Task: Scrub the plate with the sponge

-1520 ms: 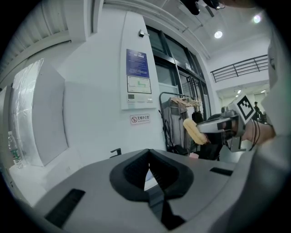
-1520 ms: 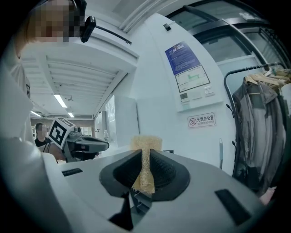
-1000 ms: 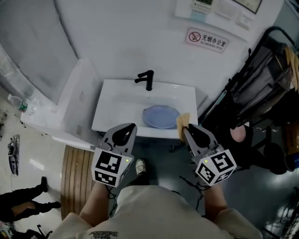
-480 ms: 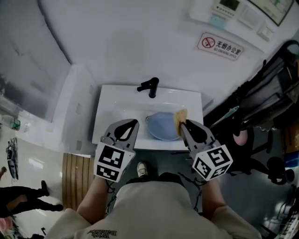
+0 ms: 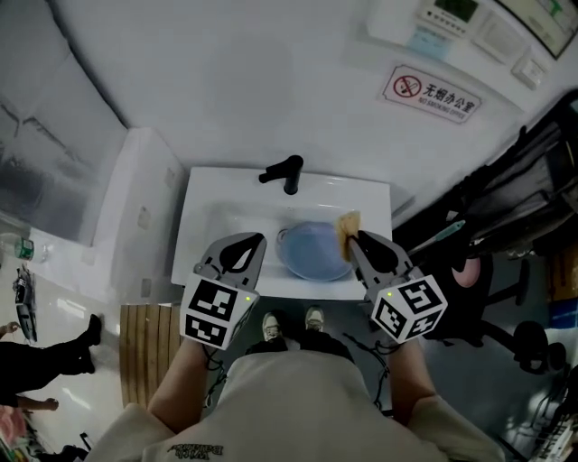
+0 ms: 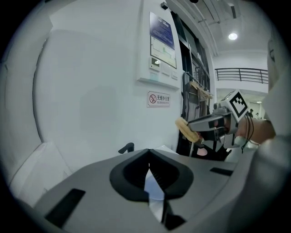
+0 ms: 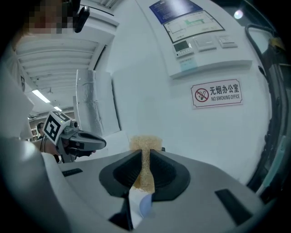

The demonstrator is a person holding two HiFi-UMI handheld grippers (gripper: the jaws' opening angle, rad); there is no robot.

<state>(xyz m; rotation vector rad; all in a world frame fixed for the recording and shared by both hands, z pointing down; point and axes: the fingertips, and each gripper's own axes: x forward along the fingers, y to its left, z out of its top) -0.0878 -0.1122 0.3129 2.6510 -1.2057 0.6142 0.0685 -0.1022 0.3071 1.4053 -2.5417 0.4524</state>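
A blue plate lies in the white sink under a black faucet. My right gripper is shut on a yellow sponge, which hangs over the plate's right rim; the same sponge shows squeezed between the jaws in the right gripper view. My left gripper hovers over the sink's front left part, shut with nothing in it. In the left gripper view the jaws meet, and the right gripper with the sponge shows off to the right.
A white wall with a no-smoking sign and a control panel stands behind the sink. A black chair frame is at the right. A wooden mat lies on the floor at the left, near a bystander's legs.
The view has shifted nearer to the sink. My right gripper with the sponge has moved from the sink's front edge to above the plate's right rim. The left gripper stays shut.
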